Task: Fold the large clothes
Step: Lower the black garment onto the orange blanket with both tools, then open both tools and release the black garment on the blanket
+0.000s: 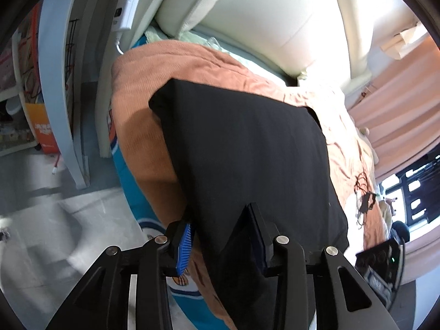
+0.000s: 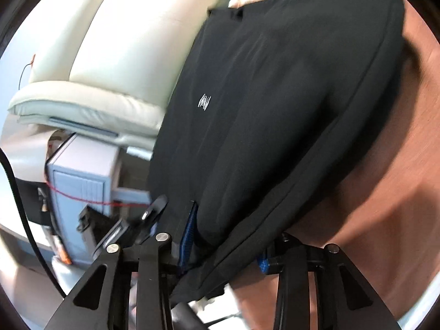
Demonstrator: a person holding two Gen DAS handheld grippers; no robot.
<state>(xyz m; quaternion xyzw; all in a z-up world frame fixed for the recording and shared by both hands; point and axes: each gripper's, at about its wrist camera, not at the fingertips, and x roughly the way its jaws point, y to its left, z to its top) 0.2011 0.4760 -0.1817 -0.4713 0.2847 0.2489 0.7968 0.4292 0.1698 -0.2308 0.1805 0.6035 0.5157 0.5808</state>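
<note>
Black garment (image 1: pixel 247 148) lies folded on orange blanket (image 1: pixel 143 126) over the bed. Left tool (image 1: pixel 220 236) pinches its near edge; right tool (image 2: pixel 228 247) pinches its near hem, fabric between pads.

1 black garment (image 1: pixel 247 151), 1 orange blanket (image 1: pixel 143 115), 2 grippers (image 1: pixel 220 243)

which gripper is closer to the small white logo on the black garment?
Right. The right gripper grips the black garment just below the logo. The left gripper grips another edge; no logo shows there.
</note>
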